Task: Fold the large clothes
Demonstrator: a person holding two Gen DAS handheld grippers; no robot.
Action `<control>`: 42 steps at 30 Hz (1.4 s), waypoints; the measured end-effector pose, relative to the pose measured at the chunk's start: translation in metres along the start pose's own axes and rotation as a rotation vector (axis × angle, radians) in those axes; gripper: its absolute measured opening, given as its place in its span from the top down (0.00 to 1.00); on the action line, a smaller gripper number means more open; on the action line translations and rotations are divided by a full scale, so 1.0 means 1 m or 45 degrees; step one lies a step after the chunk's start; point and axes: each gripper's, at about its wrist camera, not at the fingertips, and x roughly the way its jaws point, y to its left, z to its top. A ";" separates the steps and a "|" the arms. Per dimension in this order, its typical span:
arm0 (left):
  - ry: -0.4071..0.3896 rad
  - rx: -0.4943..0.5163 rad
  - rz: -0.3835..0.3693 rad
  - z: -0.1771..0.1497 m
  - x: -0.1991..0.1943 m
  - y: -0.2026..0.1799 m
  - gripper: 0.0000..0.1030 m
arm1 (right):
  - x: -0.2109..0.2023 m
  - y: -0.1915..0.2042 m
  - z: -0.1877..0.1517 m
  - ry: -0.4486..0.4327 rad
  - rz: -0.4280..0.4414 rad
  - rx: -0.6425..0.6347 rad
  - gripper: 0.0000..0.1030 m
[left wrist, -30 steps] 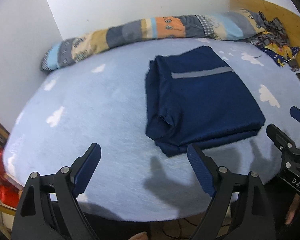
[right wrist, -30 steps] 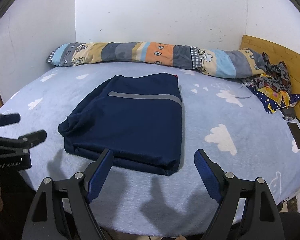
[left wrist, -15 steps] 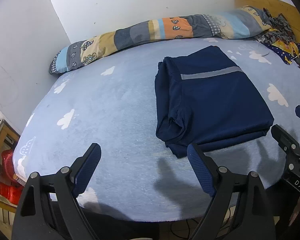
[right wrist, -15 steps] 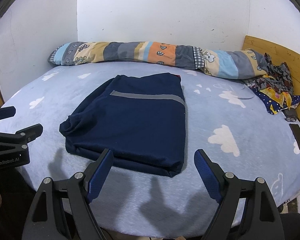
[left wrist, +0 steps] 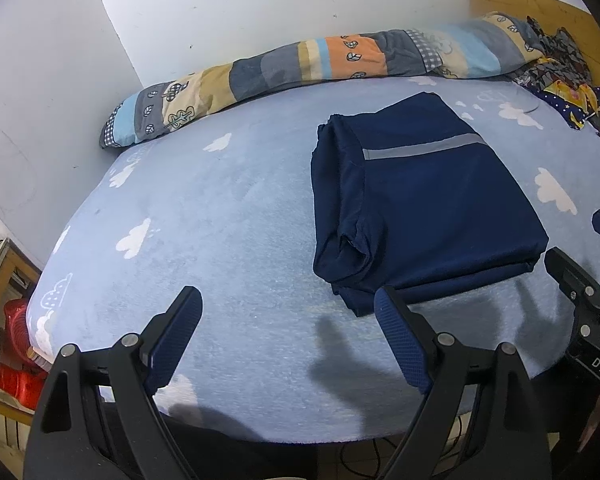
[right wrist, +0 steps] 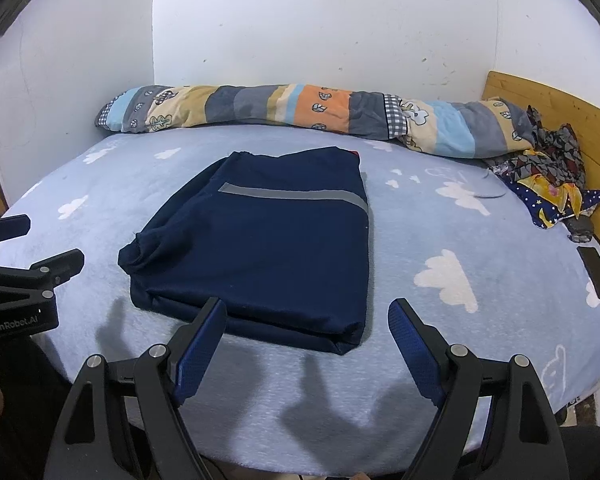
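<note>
A navy garment with a grey stripe (left wrist: 424, 204) lies folded into a rectangle on the light blue bed (left wrist: 228, 216); it also shows in the right wrist view (right wrist: 268, 248). My left gripper (left wrist: 288, 320) is open and empty, held above the bed's near edge, to the left of the garment's near corner. My right gripper (right wrist: 308, 328) is open and empty, just in front of the garment's near edge. Each gripper shows at the edge of the other's view.
A rolled patchwork quilt (right wrist: 300, 112) lies along the white wall. A heap of patterned clothes (right wrist: 548, 176) lies by the wooden headboard (right wrist: 556, 112). A black phone (right wrist: 598, 268) rests at the bed's right edge. Red items (left wrist: 12, 340) sit low on the left.
Both grippers stay open and empty. The left wrist view has drawn back and tilted up a little, showing more wall and bed. The garment has not moved.
</note>
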 end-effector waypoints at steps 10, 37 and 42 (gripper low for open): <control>-0.004 0.010 -0.003 0.000 -0.001 -0.001 0.14 | -0.001 -0.001 0.000 -0.008 -0.003 -0.001 0.17; 0.002 0.026 0.001 0.000 0.001 -0.003 0.14 | -0.001 -0.001 0.002 -0.016 0.001 0.005 0.17; 0.019 0.024 -0.007 0.001 0.002 -0.003 0.14 | -0.001 -0.001 0.002 -0.015 0.007 0.009 0.17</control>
